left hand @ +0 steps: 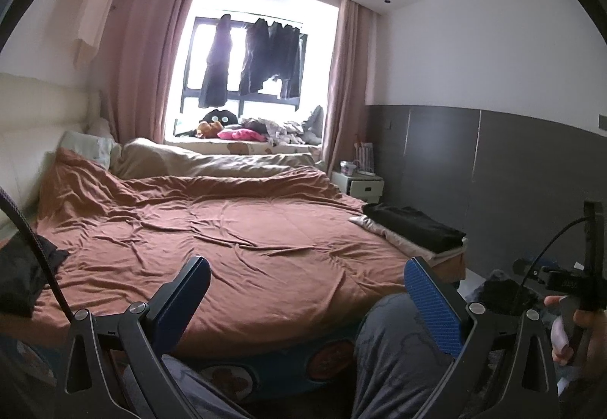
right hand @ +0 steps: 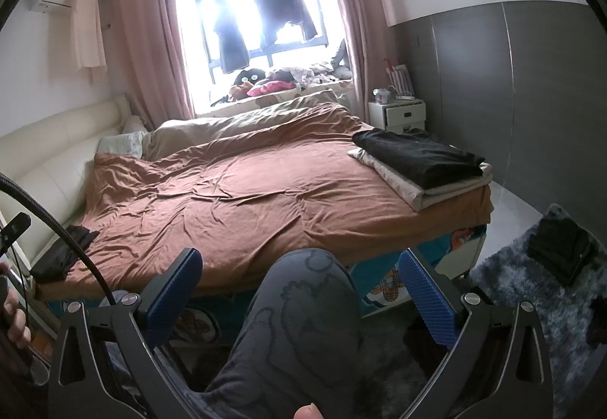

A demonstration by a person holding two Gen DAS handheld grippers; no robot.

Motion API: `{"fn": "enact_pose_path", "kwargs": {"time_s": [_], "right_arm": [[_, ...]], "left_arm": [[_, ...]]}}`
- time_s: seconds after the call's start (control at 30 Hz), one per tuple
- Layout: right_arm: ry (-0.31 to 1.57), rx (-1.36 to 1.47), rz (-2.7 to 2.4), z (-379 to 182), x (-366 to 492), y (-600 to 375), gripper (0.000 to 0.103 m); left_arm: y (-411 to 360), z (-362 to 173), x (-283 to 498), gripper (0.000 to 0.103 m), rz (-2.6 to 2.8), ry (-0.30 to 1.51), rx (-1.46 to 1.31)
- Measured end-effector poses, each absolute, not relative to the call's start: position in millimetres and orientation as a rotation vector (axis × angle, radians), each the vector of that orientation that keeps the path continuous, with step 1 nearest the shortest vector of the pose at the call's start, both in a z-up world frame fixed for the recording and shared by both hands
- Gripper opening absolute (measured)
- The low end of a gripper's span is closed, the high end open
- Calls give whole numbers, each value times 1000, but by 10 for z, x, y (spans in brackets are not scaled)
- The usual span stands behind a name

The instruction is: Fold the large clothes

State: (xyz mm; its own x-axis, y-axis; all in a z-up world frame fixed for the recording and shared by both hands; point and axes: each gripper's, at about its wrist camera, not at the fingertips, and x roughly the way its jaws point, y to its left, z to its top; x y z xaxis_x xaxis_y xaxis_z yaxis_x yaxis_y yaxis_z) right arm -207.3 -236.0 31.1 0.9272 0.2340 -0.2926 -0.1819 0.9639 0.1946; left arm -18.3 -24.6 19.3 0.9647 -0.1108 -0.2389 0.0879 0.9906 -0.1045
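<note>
One dark garment sits crumpled at the bed's near-left corner, probably soft and floppy, so grab two edge corners. Left gripper and right gripper both hang spread apart, empty, short of the bed.
</note>
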Motion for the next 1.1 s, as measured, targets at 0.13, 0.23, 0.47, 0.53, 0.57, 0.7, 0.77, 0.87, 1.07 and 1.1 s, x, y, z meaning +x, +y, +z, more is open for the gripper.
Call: {"fn": "enact_pose_path", "kwargs": {"time_s": [0.13,0.23,0.47,0.53,0.57,0.7,0.77,0.87,1.07,1.1], "right_arm": [[325,168,218,314,-2065,-2362,103],[328,164,223,321,-2064,-2334,103],[329,160,225,336,-2069,-2337,103],[331,158,225,332,-2068,-2336,103],[332,157,225,334,-2071,-2337,103],[334,153,227,334,-2072,-2329,103],[334,153,227,338,-2075,-2329,103],[334,152,226,339,-2071,-2334,103],[340,149,221,340,-2047,-2357,103],[340,149,222,340,-2039,-2370,103]], "left_arm": [[-270,195,-184,103,-101,247,-92],[-280,194,-177,103,-99,246,-90],[-289,177,-172,103,-96,253,-99],[-293,168,-168,103,-98,254,-105],[-302,165,-167,103,-98,255,-108],[-303,157,-175,103,-96,255,-109],[-289,158,-172,103,-98,255,-110],[-295,150,-178,103,-97,251,-106],[-301,131,-186,103,-93,249,-105],[-307,132,-191,103,-93,247,-102]]}}
